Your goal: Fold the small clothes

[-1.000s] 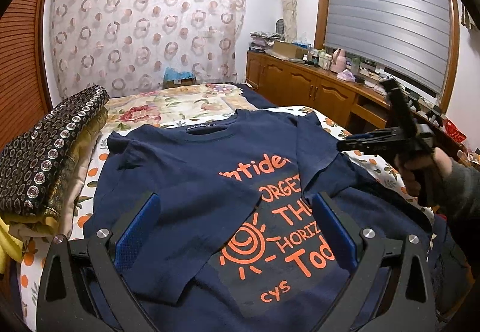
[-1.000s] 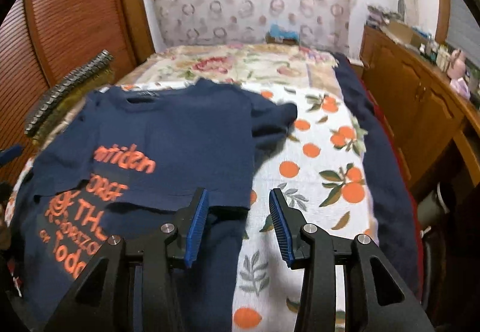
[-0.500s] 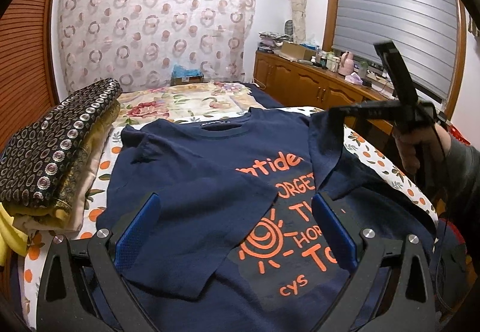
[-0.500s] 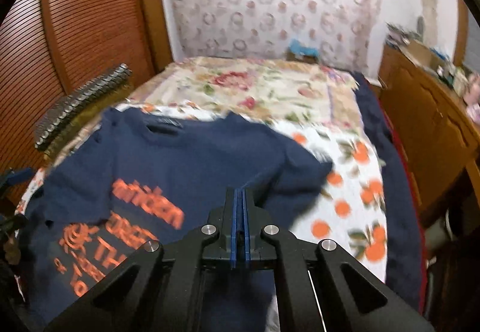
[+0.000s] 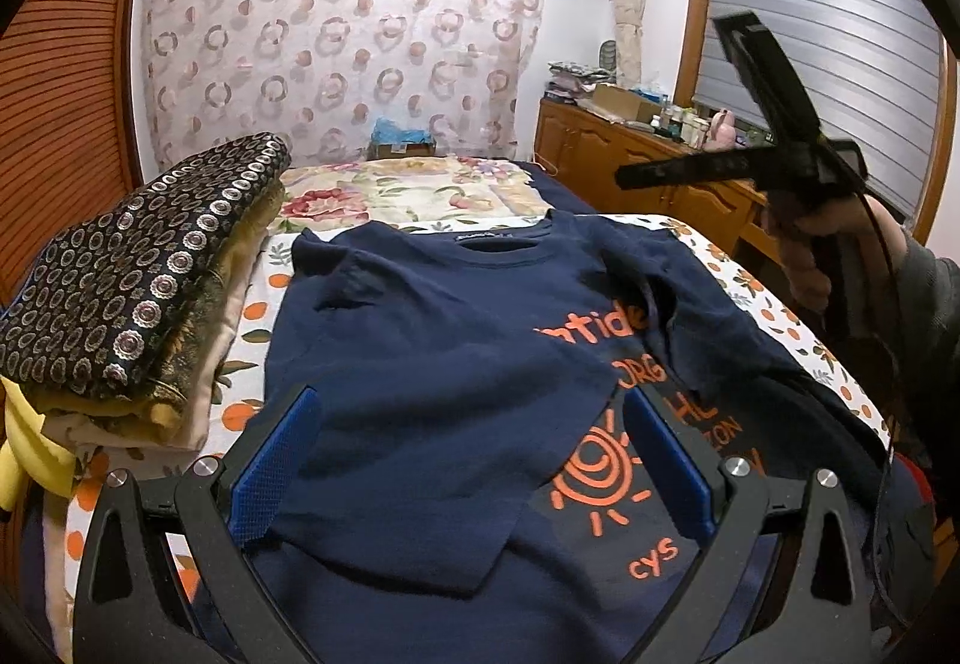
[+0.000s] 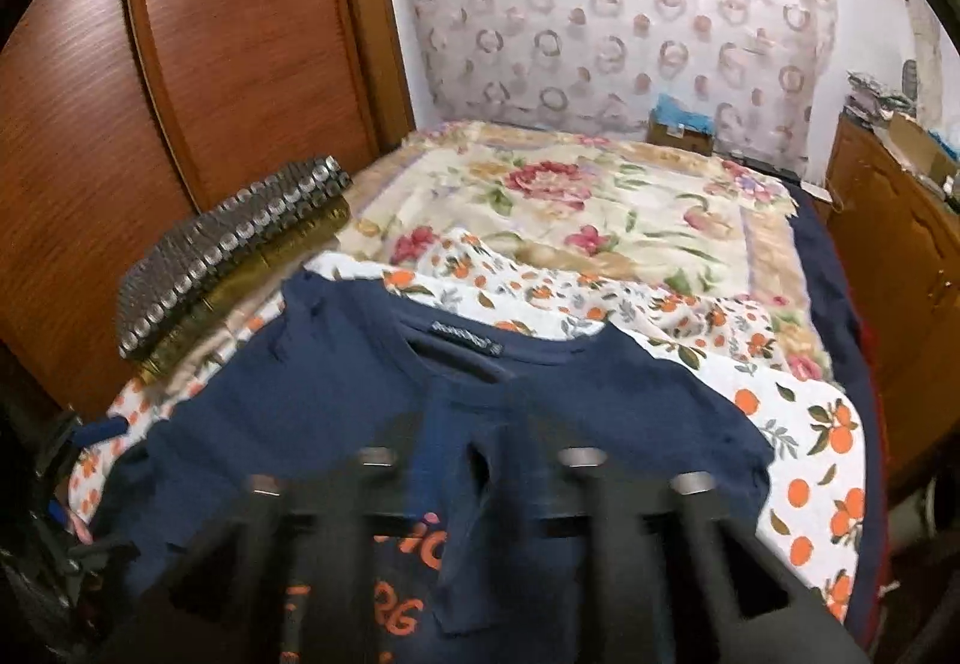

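A stack of folded fabrics [image 5: 138,292] sits on the orange-print bedsheet [image 6: 810,460]; beyond it lies a floral blanket [image 6: 576,208], a patterned curtain [image 5: 336,33] behind, a wooden dresser [image 5: 648,166] further right

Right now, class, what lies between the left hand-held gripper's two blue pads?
In the left wrist view, the left hand-held gripper is open, and only the navy T-shirt's folded-over fabric lies between its pads.

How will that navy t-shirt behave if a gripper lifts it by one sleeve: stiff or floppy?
Probably floppy: the navy t-shirt already lies folded over itself with soft creases on the bedsheet. Likely light, since the folded flap lies thin and flat. It may drag rather than slide cleanly on the cloth bedsheet, so the fold could shift.
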Demonstrator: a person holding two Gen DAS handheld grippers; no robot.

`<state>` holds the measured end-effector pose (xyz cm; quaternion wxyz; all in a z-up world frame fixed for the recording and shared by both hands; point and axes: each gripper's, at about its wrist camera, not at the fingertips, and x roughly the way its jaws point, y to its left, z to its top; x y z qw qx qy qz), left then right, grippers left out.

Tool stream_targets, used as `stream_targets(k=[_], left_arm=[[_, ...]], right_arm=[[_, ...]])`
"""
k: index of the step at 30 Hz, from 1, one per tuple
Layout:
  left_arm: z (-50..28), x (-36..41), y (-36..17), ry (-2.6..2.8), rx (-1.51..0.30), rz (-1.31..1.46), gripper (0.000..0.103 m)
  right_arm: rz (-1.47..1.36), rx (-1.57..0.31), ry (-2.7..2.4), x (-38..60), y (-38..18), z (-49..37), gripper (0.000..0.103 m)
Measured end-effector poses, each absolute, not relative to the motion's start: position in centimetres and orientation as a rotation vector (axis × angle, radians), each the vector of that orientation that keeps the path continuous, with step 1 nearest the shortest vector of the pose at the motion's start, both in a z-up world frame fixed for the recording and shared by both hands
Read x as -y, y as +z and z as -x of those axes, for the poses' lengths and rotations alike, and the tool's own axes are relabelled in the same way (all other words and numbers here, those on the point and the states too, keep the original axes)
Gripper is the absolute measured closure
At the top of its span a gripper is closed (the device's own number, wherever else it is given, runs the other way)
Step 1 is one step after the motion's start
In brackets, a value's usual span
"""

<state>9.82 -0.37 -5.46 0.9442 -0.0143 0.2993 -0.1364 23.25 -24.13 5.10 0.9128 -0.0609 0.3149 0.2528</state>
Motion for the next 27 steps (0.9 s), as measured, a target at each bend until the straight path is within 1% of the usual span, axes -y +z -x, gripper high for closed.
stream_targets(k=[1,3,6,11,13,15,16,18,20,27], left_arm=[[-10.0,0.2,-5.4,-0.273,-0.610,0.025,0.002],[-10.4,-0.1,-5.4,-0.265,-0.612,0.016,0.002],[-11.5,-0.9,-5.3,-0.242,-0.621,-0.003,0.002],[-14.2,-2.1,-4.9,-0.244,-0.645,-0.016,0.002],[-15.6,-2.6,-4.8,-0.259,-0.668,-0.003,0.006],[-16.9,-2.9,-4.8,-0.265,-0.688,-0.010,0.017],[-17.7,-3.0,-4.7,-0.262,-0.702,-0.019,0.020],[-19.1,-3.0,-4.7,-0.257,-0.723,-0.032,0.029],[-20.6,-2.8,-4.6,-0.256,-0.749,-0.041,0.033],[-25.4,-1.9,-5.4,-0.206,-0.837,-0.079,0.035]], right_arm=[[0.138,-0.648,0.501,24.4,5.0,-23.2,0.059],[0.150,-0.656,0.464,24.8,5.3,-23.0,0.051],[0.147,-0.665,0.414,26.5,4.5,-22.8,0.045],[0.181,-0.704,0.315,28.4,2.3,-23.1,0.044],[0.184,-0.714,0.292,28.8,1.4,-23.5,0.044],[0.181,-0.729,0.272,29.0,0.3,-24.3,0.044],[0.180,-0.732,0.267,29.1,-0.1,-24.7,0.044],[0.166,-0.740,0.266,29.4,-0.5,-25.4,0.044],[0.161,-0.747,0.264,29.7,-1.0,-26.3,0.044],[0.149,-0.747,0.289,29.5,-1.3,-27.7,0.044]])
